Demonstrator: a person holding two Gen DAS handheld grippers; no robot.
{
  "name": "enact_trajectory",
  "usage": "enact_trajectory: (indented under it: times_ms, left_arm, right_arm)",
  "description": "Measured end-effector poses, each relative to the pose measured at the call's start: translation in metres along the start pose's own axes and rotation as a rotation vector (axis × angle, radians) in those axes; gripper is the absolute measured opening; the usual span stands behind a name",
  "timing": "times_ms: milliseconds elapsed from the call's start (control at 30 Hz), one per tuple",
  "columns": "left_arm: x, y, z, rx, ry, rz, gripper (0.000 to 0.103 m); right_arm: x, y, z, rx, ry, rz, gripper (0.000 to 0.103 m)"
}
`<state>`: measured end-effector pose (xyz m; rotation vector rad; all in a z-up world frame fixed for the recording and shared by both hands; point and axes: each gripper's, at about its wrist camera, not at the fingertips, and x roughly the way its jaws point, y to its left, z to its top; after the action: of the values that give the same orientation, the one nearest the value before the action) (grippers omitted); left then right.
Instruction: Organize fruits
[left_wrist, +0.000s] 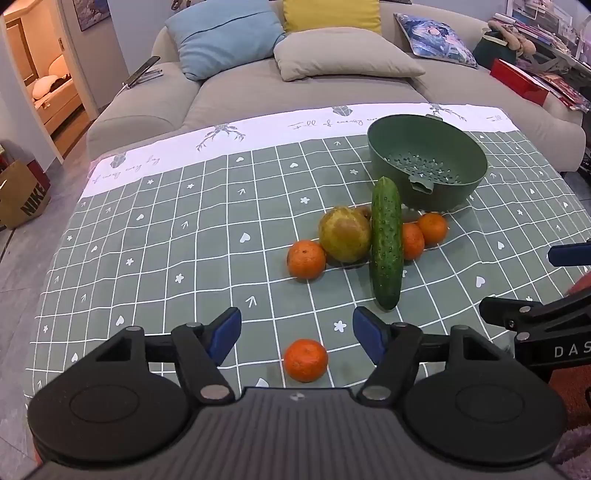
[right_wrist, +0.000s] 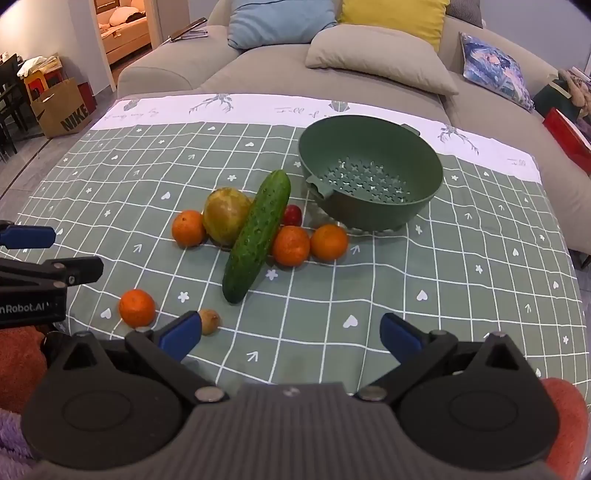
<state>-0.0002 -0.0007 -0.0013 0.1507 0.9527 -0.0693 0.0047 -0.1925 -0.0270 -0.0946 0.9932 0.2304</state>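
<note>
A green colander bowl (left_wrist: 428, 166) (right_wrist: 369, 173) stands empty on the checked tablecloth. In front of it lie a cucumber (left_wrist: 386, 247) (right_wrist: 256, 236), a yellow-green pear (left_wrist: 344, 234) (right_wrist: 226, 216), three oranges around them (right_wrist: 188, 228) (right_wrist: 291, 245) (right_wrist: 328, 242), and a small red fruit (right_wrist: 292, 215). A lone orange (left_wrist: 306, 360) (right_wrist: 136, 307) lies just ahead of my open left gripper (left_wrist: 297, 336), between its fingers. A small brown fruit (right_wrist: 209, 321) lies by the left finger of my open, empty right gripper (right_wrist: 291, 338).
A grey sofa (left_wrist: 295, 88) with several cushions stands behind the table. A Nike paper bag (right_wrist: 62, 109) is on the floor at left. Red box and magazines (left_wrist: 521, 81) lie at right. The tablecloth (right_wrist: 443, 280) is bare at front right.
</note>
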Motion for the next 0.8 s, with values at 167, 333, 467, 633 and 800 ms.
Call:
enact_trajectory:
  times_ms: [167, 333, 467, 633, 800]
  left_arm:
    - [0.0002, 0.0006, 0.001, 0.0, 0.004, 0.001, 0.081]
    - [-0.0014, 0.0008, -0.0001, -0.001, 0.006, 0.0, 0.081]
    - [-0.0045, 0.0005, -0.0014, 0.0, 0.005, 0.0, 0.081]
    - [0.0, 0.0019, -0.0007, -0.002, 0.008, 0.0, 0.081]
    - [0.0006, 0.0018, -0.0001, -0.003, 0.009, 0.0, 0.081]
  right_arm:
    - [-0.0051, 0.0025, -0.0026, -0.002, 0.003, -0.002, 0.098]
    - [0.0007, 0.0004, -0.001, 0.002, 0.011, 0.0, 0.099]
    - [0.0009, 0.0011, -0.0009, 0.001, 0.016, 0.001, 0.098]
    - [0.0004, 0.0012, 0.0003, -0.001, 0.022, 0.002, 0.099]
    - [0.001, 0.0022, -0.0009, -0.002, 0.024, 0.003, 0.098]
